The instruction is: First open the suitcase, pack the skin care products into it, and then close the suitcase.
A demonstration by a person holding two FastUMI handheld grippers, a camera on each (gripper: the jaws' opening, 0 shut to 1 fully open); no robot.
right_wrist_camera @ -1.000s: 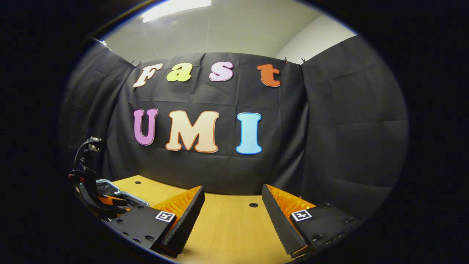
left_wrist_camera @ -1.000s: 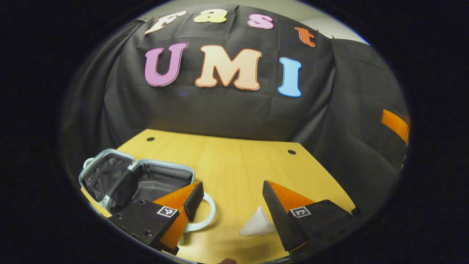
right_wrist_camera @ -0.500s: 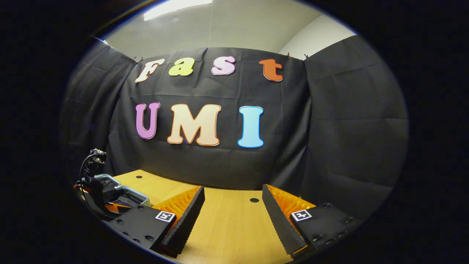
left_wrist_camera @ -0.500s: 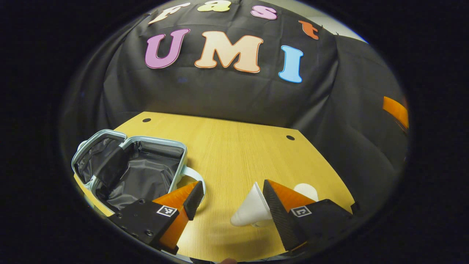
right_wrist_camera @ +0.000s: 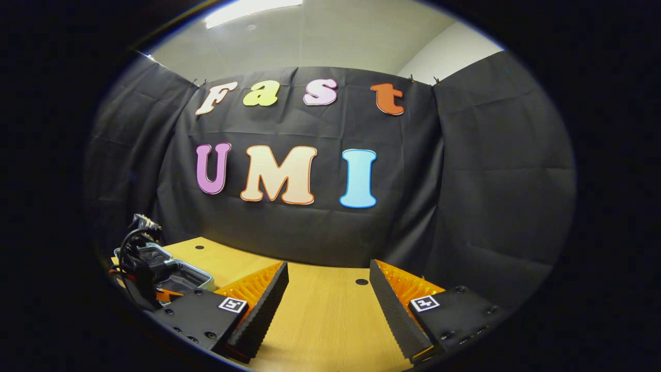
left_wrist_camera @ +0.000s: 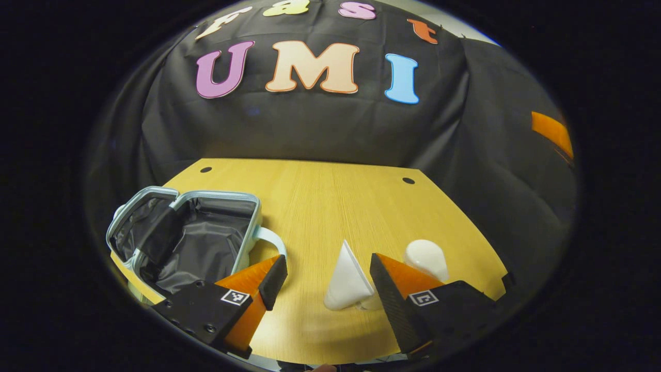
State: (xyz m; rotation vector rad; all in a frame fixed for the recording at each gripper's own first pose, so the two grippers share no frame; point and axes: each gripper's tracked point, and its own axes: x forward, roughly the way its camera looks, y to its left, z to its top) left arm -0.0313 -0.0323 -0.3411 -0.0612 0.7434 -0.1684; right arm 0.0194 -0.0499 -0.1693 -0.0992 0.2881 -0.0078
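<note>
Pale blue hard-shell suitcase (left_wrist_camera: pixel 186 235) lies open at the wooden table's (left_wrist_camera: pixel 330 206) left edge. Left gripper (left_wrist_camera: pixel 326 274), fingers apart, hovers by two white containers (left_wrist_camera: pixel 346 279), probably tubes. Right gripper (right_wrist_camera: pixel 328 294) also gapes, empty.

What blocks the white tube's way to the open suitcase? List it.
Nothing visible. In the left gripper view, bare table lies between the white tube and the open suitcase; the left gripper stands open beside the tube.

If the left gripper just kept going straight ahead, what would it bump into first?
Probably the white cone-shaped tube on the wooden table, just ahead between the left gripper's open fingers, nearer one finger; depth is uncertain.
</note>
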